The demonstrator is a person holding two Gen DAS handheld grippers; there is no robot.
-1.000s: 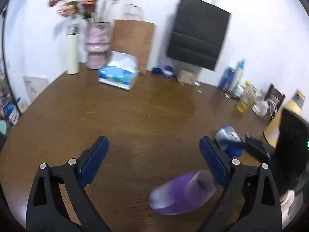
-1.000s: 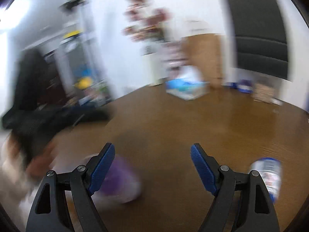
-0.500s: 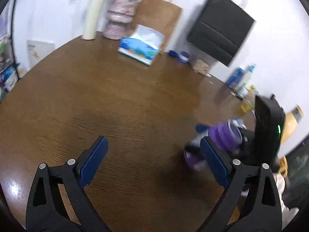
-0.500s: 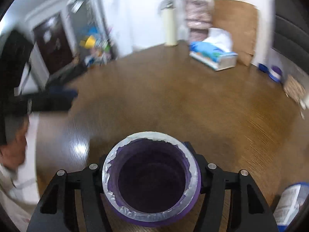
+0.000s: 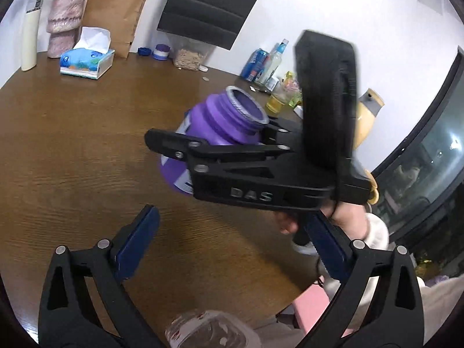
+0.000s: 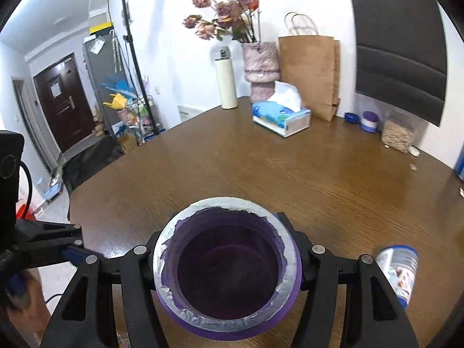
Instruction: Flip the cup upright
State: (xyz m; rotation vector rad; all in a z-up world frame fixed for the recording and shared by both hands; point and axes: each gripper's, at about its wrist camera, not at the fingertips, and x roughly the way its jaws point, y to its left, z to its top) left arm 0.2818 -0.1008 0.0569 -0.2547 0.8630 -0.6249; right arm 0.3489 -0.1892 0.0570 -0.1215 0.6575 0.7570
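The cup is a purple plastic jar with a torn foil rim. My right gripper is shut on its neck and holds it above the brown table, tilted, mouth up and to the right. In the right wrist view the jar's open mouth faces the camera between the right gripper's fingers. My left gripper is open and empty, below and in front of the jar. The left gripper shows in the right wrist view at the left edge.
A tissue box, pink vase, white flask, brown paper bag and black bag stand at the table's back. Bottles and cans crowd the right side. A blue-white can lies near the right gripper.
The right gripper closed on the jar, lifted it off the table and turned it mouth-up. The left gripper moved in closer and stayed open.
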